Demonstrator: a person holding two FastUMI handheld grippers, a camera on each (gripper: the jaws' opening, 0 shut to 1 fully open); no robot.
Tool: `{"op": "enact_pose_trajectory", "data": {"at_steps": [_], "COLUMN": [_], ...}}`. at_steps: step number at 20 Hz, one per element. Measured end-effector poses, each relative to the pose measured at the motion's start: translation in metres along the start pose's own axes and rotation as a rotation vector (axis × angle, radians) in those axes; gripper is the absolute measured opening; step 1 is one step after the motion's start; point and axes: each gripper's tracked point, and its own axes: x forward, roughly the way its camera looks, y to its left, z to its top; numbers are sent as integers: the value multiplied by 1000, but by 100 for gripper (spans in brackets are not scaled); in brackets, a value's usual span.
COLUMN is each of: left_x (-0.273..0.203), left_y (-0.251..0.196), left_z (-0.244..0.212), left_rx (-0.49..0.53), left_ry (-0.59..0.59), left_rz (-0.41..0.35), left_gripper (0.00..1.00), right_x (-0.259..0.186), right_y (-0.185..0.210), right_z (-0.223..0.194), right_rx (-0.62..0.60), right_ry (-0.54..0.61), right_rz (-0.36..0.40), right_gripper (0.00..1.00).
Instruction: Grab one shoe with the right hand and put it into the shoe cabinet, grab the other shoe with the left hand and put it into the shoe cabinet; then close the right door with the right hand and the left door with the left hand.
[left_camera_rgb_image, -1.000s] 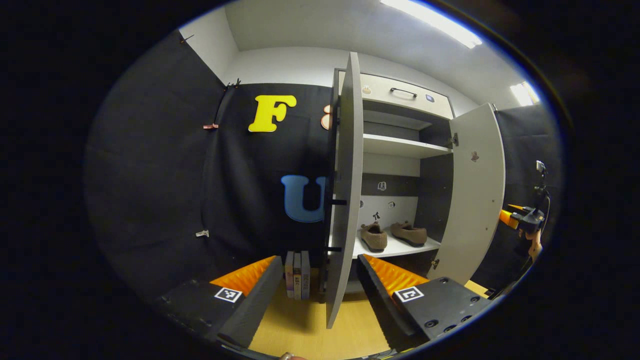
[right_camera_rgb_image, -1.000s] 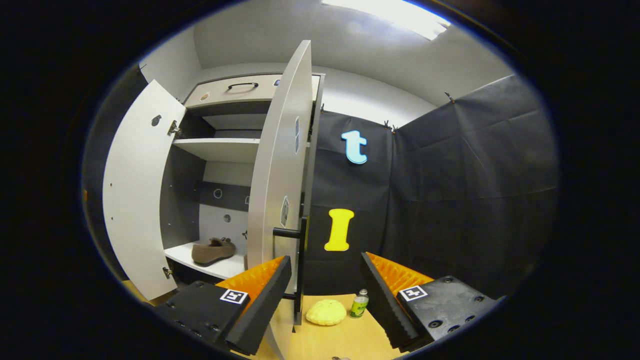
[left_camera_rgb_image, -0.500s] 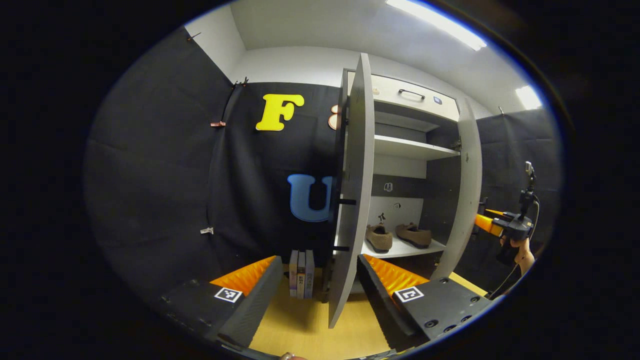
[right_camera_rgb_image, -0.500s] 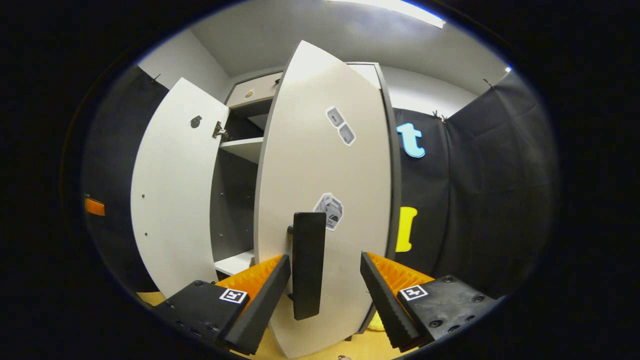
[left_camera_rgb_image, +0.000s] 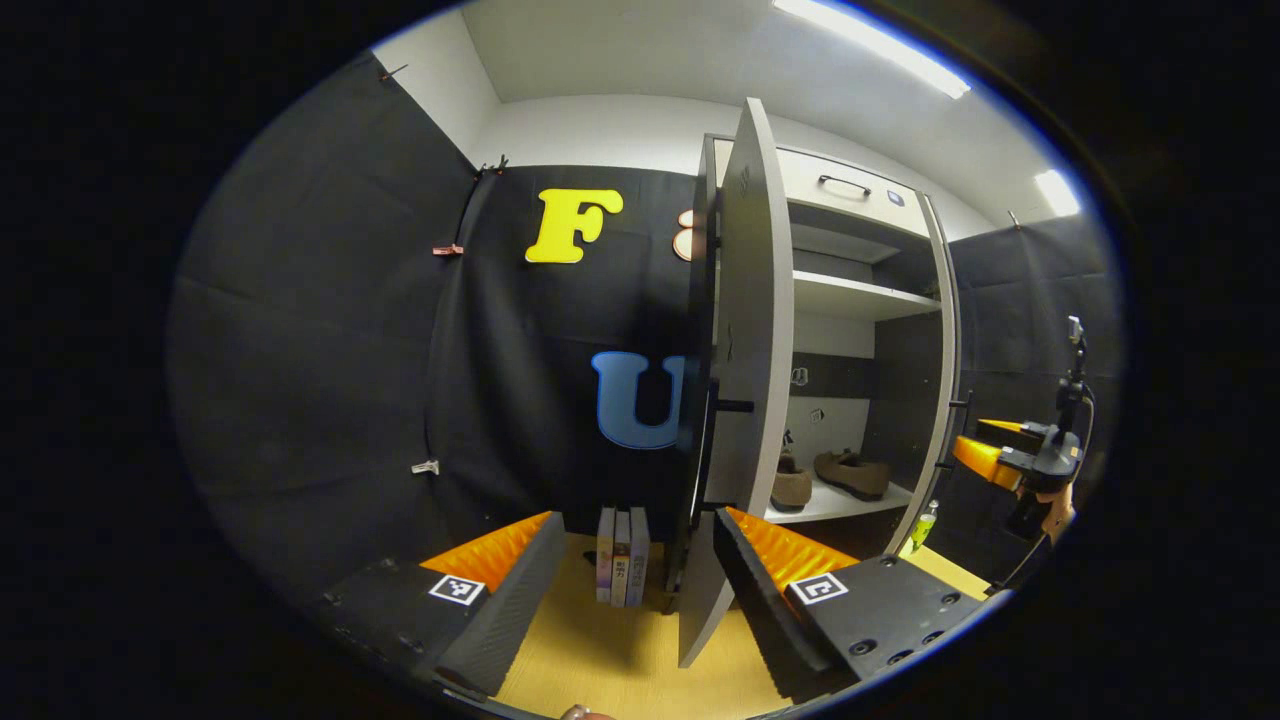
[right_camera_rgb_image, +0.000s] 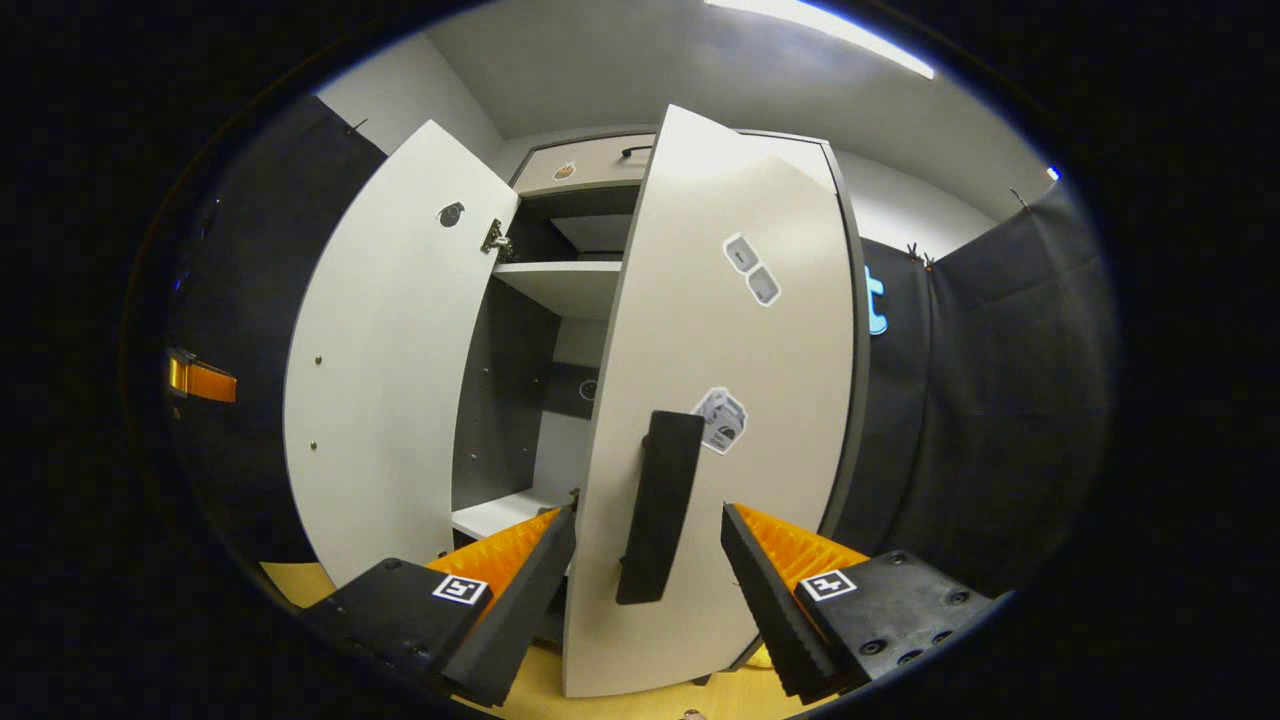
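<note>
Two brown shoes (left_camera_rgb_image: 855, 475) sit side by side on the shoe cabinet's lower shelf (left_camera_rgb_image: 815, 508); the left one (left_camera_rgb_image: 790, 488) is partly hidden by the left door (left_camera_rgb_image: 745, 400). That door stands open, edge-on, just ahead of my open left gripper (left_camera_rgb_image: 635, 530). In the right gripper view the right door (right_camera_rgb_image: 720, 330) is swung most of the way shut. Its black handle (right_camera_rgb_image: 660, 520) stands between the spread fingers of my open right gripper (right_camera_rgb_image: 650, 515), which grips nothing. The right gripper (left_camera_rgb_image: 985, 455) also shows at the right door's outer side in the left gripper view.
Three books (left_camera_rgb_image: 620, 555) stand on the wooden floor left of the cabinet. A green bottle (left_camera_rgb_image: 925, 525) stands by the cabinet's right side. A hand (left_camera_rgb_image: 1055, 510) holds the right gripper. The top drawer (left_camera_rgb_image: 850, 190) is shut. The left gripper's orange finger (right_camera_rgb_image: 200, 380) peeks past the open left door (right_camera_rgb_image: 390, 380).
The right door has swung from wide open to nearly shut, with my right gripper following its handle. The left gripper view has shifted a little; the left door remains open.
</note>
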Motion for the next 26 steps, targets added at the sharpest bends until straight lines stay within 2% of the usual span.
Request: {"op": "enact_pose_trajectory", "data": {"at_steps": [6, 8, 10, 16, 19, 23, 26], "left_x": [59, 70, 72, 74, 76, 93, 111], "left_y": [-12, -24, -24, -49, -84, -135, -175], "left_z": [-10, -11, -8, -10, -13, -15, -21], "left_rx": [42, 37, 50, 39, 20, 49, 16], "left_ry": [21, 16, 10, 13, 16, 5, 11], "left_rz": [-90, -129, -132, -184, -246, -330, -379], "left_gripper": [95, 95, 95, 92, 93, 93, 92], "right_x": [-47, -57, -62, -55, -49, -41, -38], "right_y": [-40, -47, -53, -52, -55, -62, -69], "right_z": [-11, -12, -14, -19, -26, -30, -31], "right_rx": [-24, -5, 6, 26, 37, 31, 46], "right_ry": [62, 71, 77, 92, 98, 104, 105], "right_rz": [-116, -141, -161, -149, -133, -121, -113], "right_gripper": [97, 97, 97, 97, 97, 97, 97]}}
